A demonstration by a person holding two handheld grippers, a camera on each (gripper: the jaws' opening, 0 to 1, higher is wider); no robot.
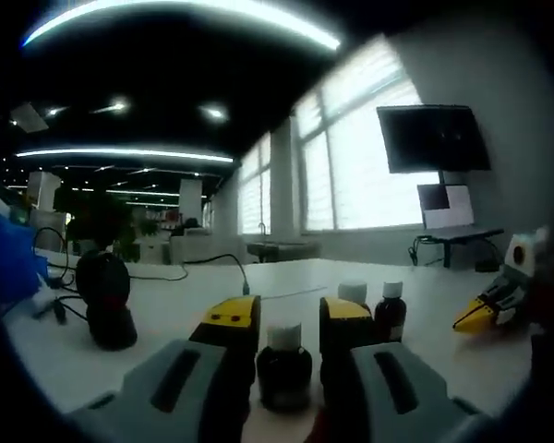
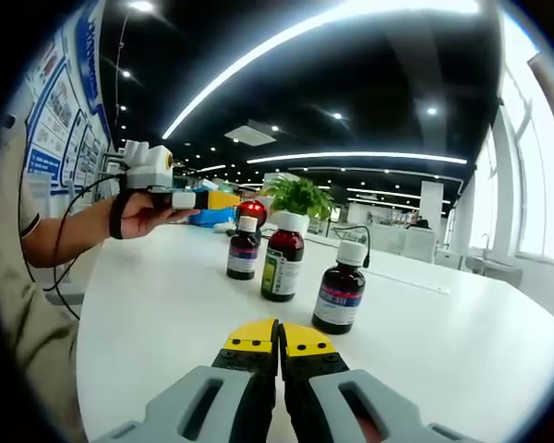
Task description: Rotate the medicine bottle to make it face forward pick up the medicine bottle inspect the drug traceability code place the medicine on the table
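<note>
At the bottom centre of the left gripper view, a dark medicine bottle [image 1: 284, 369] was seen standing on the white desk [image 1: 166, 300] between the left gripper's [image 1: 289, 318] released fingers [image 1: 229, 318], contact unclear. The right gripper's [image 2: 278, 343] fingers [image 2: 251, 343] were clenched empty.

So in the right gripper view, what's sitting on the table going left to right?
The other gripper held in a hand → small dark bottle with a white cap → taller brown bottle with a green and white label → dark bottle with a red and blue label.
</note>
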